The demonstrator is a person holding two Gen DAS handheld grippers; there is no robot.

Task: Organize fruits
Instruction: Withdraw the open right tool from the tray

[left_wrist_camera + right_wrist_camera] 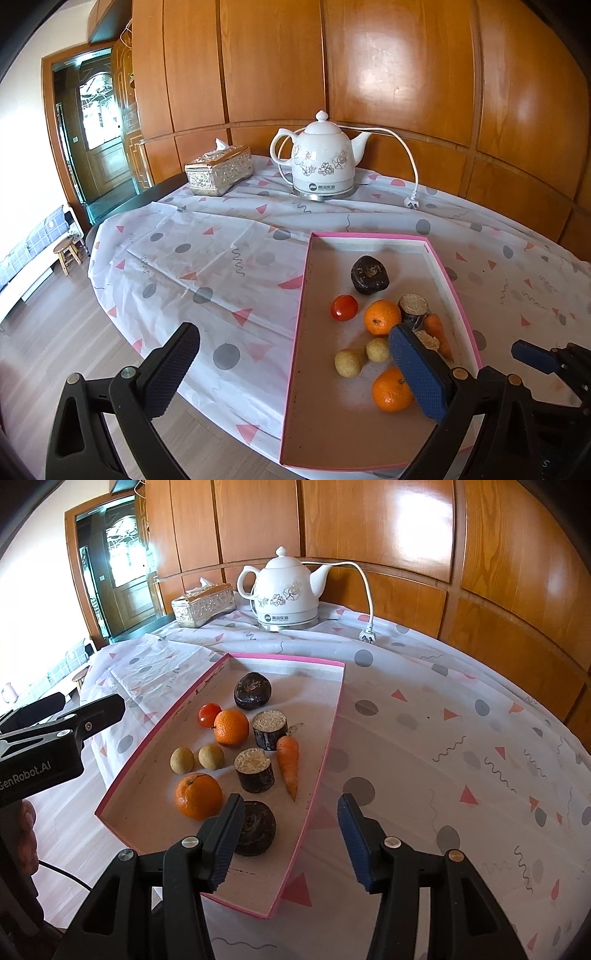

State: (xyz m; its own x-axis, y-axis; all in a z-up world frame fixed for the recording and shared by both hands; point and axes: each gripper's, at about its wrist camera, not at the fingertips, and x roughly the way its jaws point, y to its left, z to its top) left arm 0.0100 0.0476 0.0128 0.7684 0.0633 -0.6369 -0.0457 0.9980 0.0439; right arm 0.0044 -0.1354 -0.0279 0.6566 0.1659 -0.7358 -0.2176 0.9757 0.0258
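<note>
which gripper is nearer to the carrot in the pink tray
Right. The right gripper hangs open just in front of the carrot, which lies ahead between its fingers. The left gripper is open too, straddling the tray's other long edge, farther off.

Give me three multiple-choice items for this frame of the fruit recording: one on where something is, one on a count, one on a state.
1. Where does the carrot lie?
A. Inside the pink-rimmed tray
B. On the tablecloth beside the kettle
C. On the tissue box

2. How many oranges are in the tray?
A. One
B. Two
C. Four

3. How is the kettle's plug?
A. In a wall socket
B. Lying loose on the tablecloth
C. Hanging off the table edge

Answers:
1 A: the carrot rests on the tray floor, near its right wall.
2 B: one orange sits mid-tray, another orange nearer the camera.
3 B: the cord ends in a plug on the cloth, prongs free.
</note>
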